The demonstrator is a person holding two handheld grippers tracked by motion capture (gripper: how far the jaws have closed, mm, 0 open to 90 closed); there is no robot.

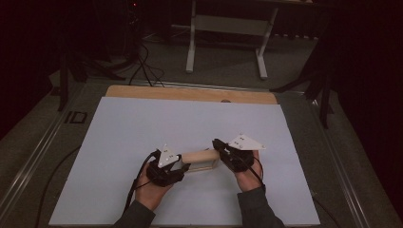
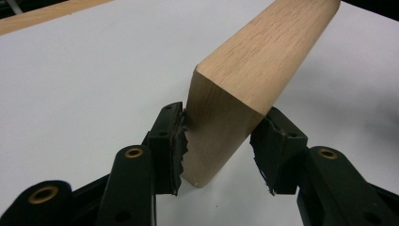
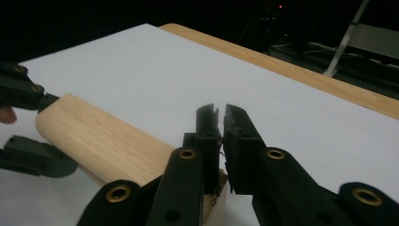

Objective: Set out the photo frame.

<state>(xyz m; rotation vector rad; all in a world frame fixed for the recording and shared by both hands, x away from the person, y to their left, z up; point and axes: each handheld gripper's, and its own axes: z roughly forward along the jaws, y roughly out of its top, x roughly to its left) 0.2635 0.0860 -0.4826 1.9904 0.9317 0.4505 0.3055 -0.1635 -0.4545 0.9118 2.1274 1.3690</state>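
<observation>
Now our left hand-held gripper [image 2: 221, 150] loosely brackets the block [image 2: 244, 89], one pad apart; our right hand-held gripper [image 3: 221, 115], nearly closed, holds nothing, so the block could slip.

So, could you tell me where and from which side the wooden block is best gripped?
Grip the wooden block at one short end, coming in level along its length so the jaws straddle its two flat side faces. It lies long and low on the white sheet, and its top edge is rounded, so the flat sides probably hold better. The left gripper already brackets one end this way.
</observation>
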